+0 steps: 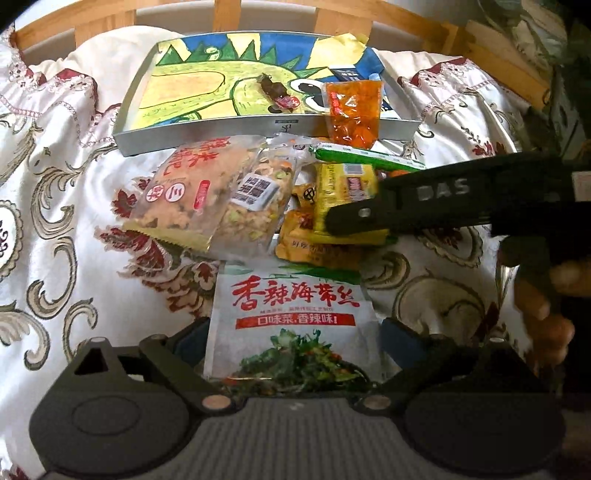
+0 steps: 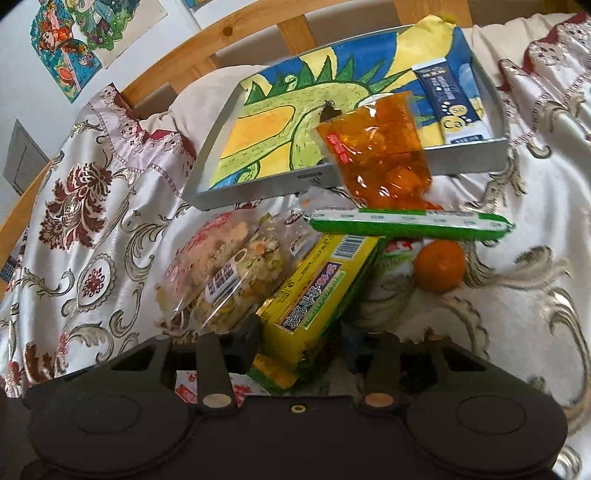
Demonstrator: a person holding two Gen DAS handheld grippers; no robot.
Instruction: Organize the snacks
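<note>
A pile of snack packets lies on the patterned bedspread in front of a grey tray (image 1: 258, 130) lined with a dinosaur drawing. My left gripper (image 1: 291, 341) has its jaws wide on both sides of a white seaweed packet (image 1: 295, 325) without pinching it. My right gripper (image 2: 301, 338) is closed on a yellow packet (image 2: 317, 291), also seen from the left wrist (image 1: 340, 192). An orange jelly bag (image 2: 373, 155) leans over the tray's front wall. A green sausage stick (image 2: 406, 221) lies across the pile. A dark snack (image 1: 277, 92) and a blue sachet (image 2: 450, 99) lie in the tray.
Two clear packets of mixed snacks (image 1: 207, 195) lie left of the yellow packet. A tangerine (image 2: 439, 267) sits right of the pile. A wooden bed rail (image 1: 229, 14) runs behind the tray. The bedspread (image 1: 66, 221) is bare on the left.
</note>
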